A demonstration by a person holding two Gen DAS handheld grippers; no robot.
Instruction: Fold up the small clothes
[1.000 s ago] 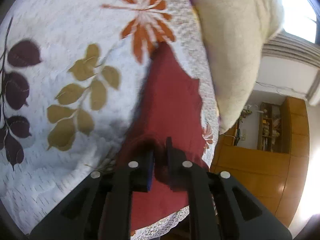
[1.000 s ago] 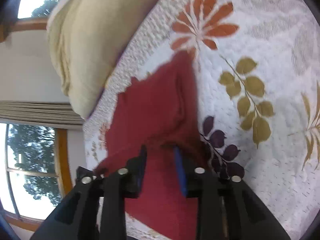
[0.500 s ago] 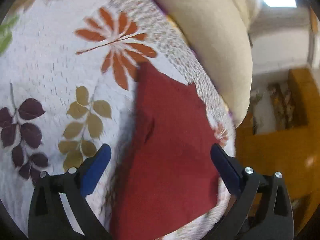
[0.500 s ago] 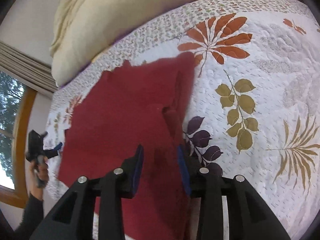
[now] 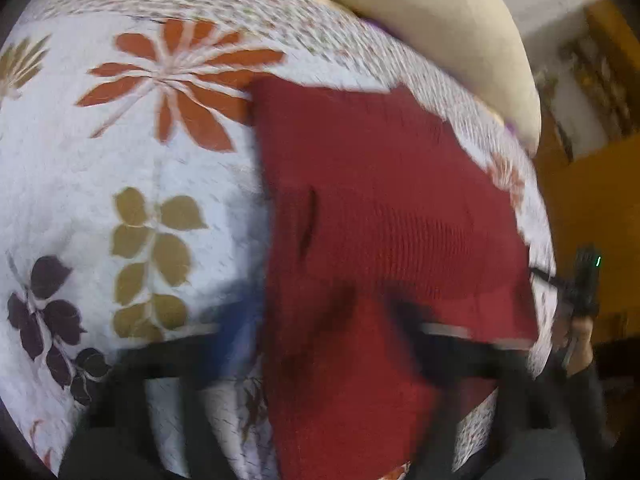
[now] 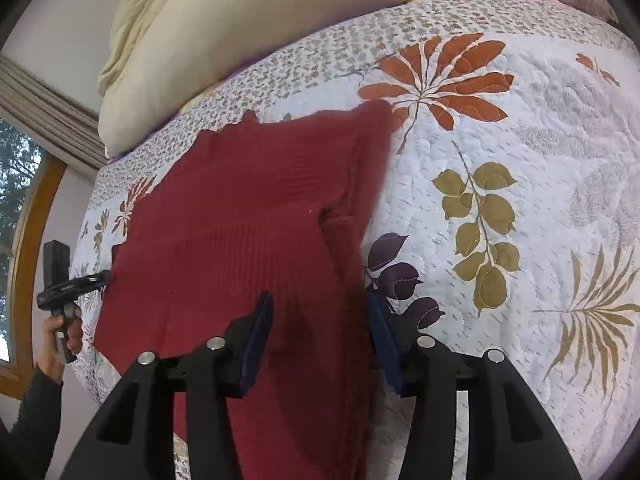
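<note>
light: soft daylight | left wrist: heavy motion blur | right wrist: sharp | edges: fisheye-bent, dark corners

Red knit garment (image 6: 248, 216), ribbed texture, lies flat on the quilt (image 6: 540, 128) near the bed's edge, w/ its far edge just short of the cream pillow (image 6: 224, 32). Right side is folded over lengthwise, making a thicker strip along that edge w/ a small pucker partway down; far edge has a jagged notch. In the left wrist view the same garment (image 5: 380, 208) is blurred, but shows 1 short crease near its left edge, and its far left corner touches the orange flower print.
</note>
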